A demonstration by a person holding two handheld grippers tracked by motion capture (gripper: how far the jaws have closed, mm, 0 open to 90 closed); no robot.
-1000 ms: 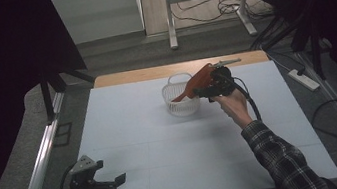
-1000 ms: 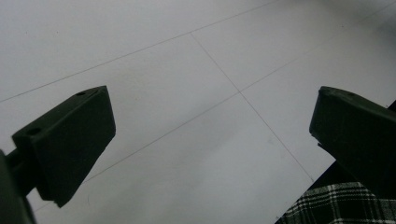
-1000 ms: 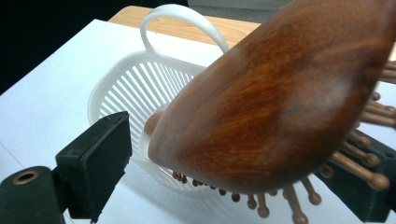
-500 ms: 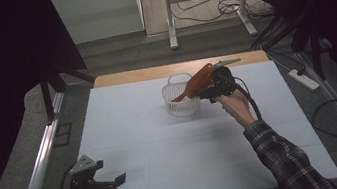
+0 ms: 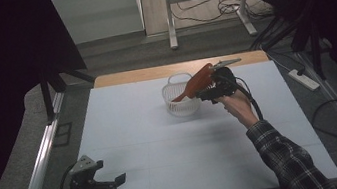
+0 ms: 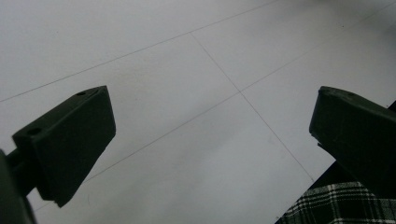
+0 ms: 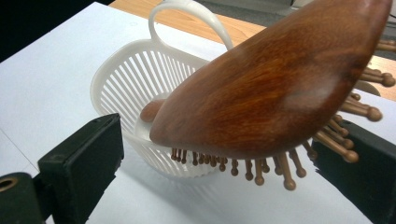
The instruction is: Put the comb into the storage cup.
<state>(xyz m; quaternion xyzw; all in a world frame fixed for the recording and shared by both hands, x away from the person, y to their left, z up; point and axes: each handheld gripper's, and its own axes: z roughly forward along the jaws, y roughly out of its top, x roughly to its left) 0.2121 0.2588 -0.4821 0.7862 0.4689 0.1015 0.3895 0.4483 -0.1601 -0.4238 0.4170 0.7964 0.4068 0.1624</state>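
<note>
white plastic, slatted and with a loop handle, the basket (image 5: 181, 99) stands toward the far middle of the pale surface (image 5: 163, 140) in the high view, with a strip of bare wood along the far edge behind it. the wooden hairbrush (image 5: 195, 83) slants over it, handle end down inside the basket, head raised toward the right gripper (image 5: 209, 92), which a hand in a plaid sleeve holds up just beside the basket. the left gripper (image 5: 111, 182) rests low at the near left corner, well apart.

the left gripper view has its jaws spread wide over bare surface (image 6: 187, 70), nothing between them.

the right gripper view brings out the hairbrush (image 7: 275, 88) bristles pointing down and its handle tip inside the basket (image 7: 135, 84); the jaws have just been opening and stand wide, the brush head between them, the left pad clear of it, the right side too close to tell.
</note>
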